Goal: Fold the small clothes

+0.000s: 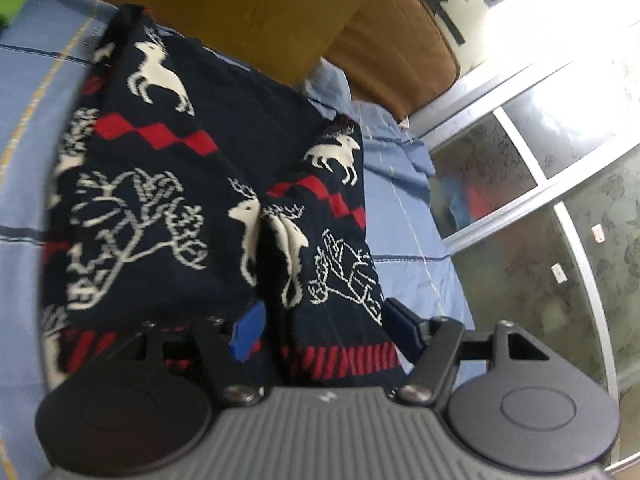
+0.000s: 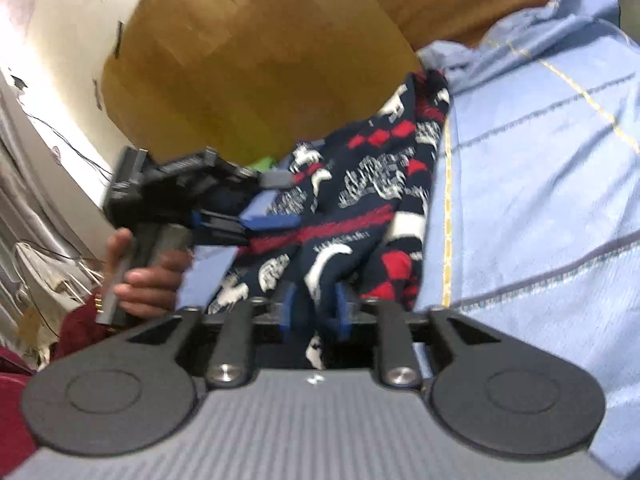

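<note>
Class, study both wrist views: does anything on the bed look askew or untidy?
Yes. The navy reindeer-pattern garment lies bunched in uneven folds on the blue bedsheet, with a raised ridge between the left gripper fingers. Nothing looks spilled or damaged.

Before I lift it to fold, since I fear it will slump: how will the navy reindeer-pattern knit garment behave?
The navy knit garment is probably floppy: it already bunches in folds. Likely light, lying draped on the blue bedsheet. Its knit surface should grip rather than slip.

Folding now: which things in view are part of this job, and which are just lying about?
Job:
- patterned knit garment
- left gripper
- right gripper
- blue bedsheet it lies on

Lying about:
- brown cushion
- wooden headboard
- window
</note>
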Tool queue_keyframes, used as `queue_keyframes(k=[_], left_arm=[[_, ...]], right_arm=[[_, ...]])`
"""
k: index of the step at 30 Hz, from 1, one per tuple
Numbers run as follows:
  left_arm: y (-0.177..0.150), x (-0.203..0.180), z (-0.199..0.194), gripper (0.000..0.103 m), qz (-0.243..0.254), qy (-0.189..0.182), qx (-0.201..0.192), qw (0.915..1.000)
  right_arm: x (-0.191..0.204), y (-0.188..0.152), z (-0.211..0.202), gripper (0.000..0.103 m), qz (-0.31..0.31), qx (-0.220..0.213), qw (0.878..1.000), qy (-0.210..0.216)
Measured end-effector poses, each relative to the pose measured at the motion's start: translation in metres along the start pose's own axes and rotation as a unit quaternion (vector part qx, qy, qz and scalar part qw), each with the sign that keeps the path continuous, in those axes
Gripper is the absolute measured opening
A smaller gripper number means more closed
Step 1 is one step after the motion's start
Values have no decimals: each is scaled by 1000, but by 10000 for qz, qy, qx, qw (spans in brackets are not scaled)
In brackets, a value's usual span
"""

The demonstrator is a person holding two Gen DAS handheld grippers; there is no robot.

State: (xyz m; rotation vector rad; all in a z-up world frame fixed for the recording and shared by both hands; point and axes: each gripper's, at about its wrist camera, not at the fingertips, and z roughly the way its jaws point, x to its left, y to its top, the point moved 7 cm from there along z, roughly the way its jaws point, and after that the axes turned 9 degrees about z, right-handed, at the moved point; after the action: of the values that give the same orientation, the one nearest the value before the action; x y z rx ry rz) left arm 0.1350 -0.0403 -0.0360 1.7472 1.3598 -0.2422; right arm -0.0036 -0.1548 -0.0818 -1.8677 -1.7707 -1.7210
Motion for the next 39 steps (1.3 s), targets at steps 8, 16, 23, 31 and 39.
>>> queue_keyframes(k=[8, 16, 23, 31, 39], left_arm=[[10, 2, 29, 36, -103, 190, 168, 9996], [25, 9, 26, 9, -177, 399, -83, 9990], [25, 2, 16, 10, 34, 507, -216, 9985], [7, 12, 13, 21, -100, 499, -35, 9987], [24, 2, -30, 23, 91, 565, -653, 9962]], right_arm=[[34, -6, -9, 66, -1658, -147, 9860, 54], [26, 16, -1, 11, -604, 387, 9957, 583], [11, 6, -16, 15, 534, 728, 9888, 1184], [0, -7, -28, 42, -119, 517, 9979, 376], [30, 29, -10, 42, -719, 202, 9949, 682]])
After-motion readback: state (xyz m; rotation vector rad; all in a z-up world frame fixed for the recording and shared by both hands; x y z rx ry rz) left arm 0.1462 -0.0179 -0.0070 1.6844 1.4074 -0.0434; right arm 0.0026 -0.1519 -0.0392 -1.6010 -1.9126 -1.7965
